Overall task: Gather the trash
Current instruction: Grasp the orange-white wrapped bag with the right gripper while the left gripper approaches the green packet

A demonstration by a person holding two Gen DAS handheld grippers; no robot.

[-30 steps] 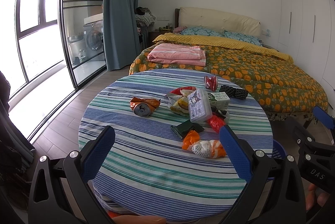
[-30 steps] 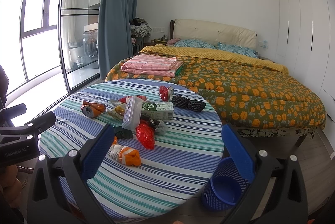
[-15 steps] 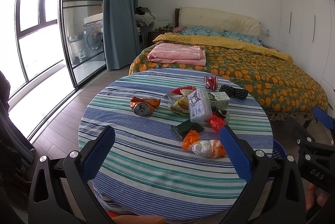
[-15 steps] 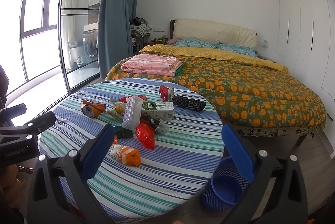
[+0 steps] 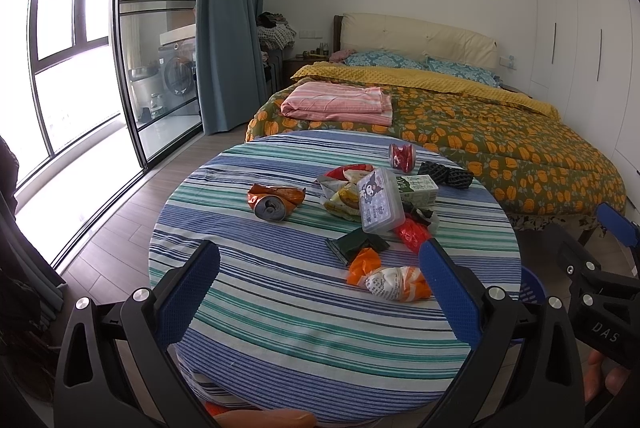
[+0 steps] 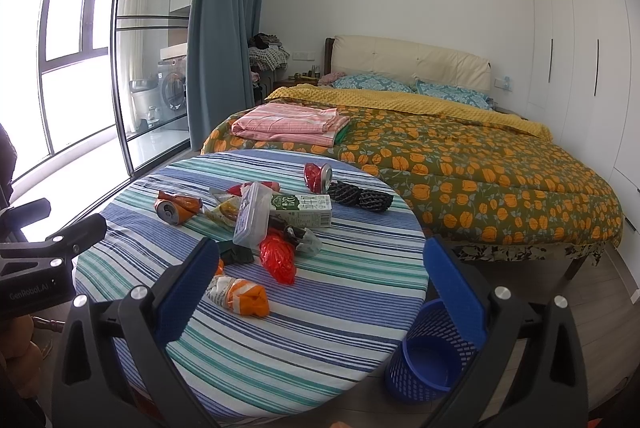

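Trash lies on a round striped table (image 5: 280, 308): a crushed orange can (image 5: 272, 202) (image 6: 174, 208), a red can (image 5: 402, 157) (image 6: 317, 177), a milk carton (image 6: 302, 209), a clear plastic box (image 5: 378, 204) (image 6: 252, 214), a red wrapper (image 6: 278, 256), an orange-white wrapper (image 5: 394, 282) (image 6: 238, 294), a dark green packet (image 5: 356, 246) and black mesh (image 6: 360, 197). A blue mesh bin (image 6: 434, 352) stands on the floor right of the table. My left gripper (image 5: 320, 292) and right gripper (image 6: 320, 292) are open and empty, held above the table's near edge.
A bed (image 6: 460, 156) with an orange-flowered cover and folded pink bedding (image 5: 340, 104) stands behind the table. Glass doors (image 5: 156, 40) and a blue curtain (image 5: 228, 20) are on the left. White wardrobes (image 6: 580, 40) line the right wall.
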